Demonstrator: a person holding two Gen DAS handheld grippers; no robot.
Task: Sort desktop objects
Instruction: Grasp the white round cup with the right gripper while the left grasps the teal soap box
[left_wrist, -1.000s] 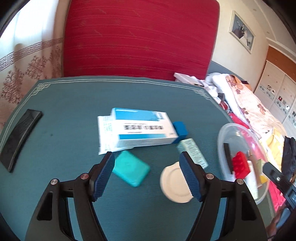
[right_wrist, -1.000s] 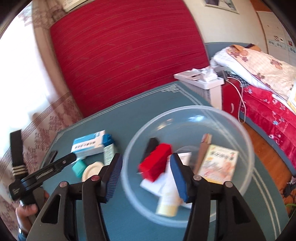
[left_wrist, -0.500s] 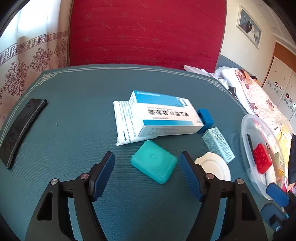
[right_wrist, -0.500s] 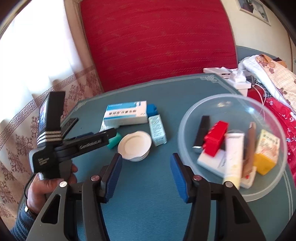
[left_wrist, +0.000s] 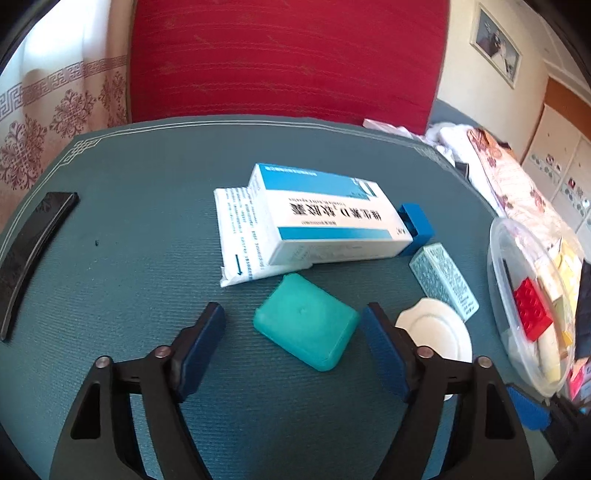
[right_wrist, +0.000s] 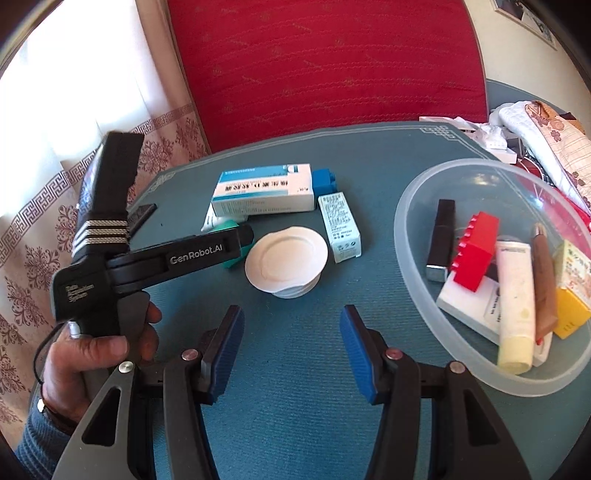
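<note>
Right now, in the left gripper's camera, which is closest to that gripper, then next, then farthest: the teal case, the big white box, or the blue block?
1. Teal case, between the left gripper fingers.
2. Big white box, behind it.
3. Blue block, at the box's right end, farthest.

Both grippers spread wide, nothing pinched in either one.

Left gripper (left_wrist: 293, 319) sits low over the worktop with its blue-padded fingers (left_wrist: 201, 349) well apart and nothing touching the pads. From the right wrist view you can see the left hand (right_wrist: 98, 341) wrapped around that gripper's black handle, thumb across the front, blue sleeve cuff at the wrist, near the worktop's left edge. Right gripper (right_wrist: 291, 349) hangs above the near edge, its fingers (right_wrist: 356, 354) also wide apart and bare.
</note>
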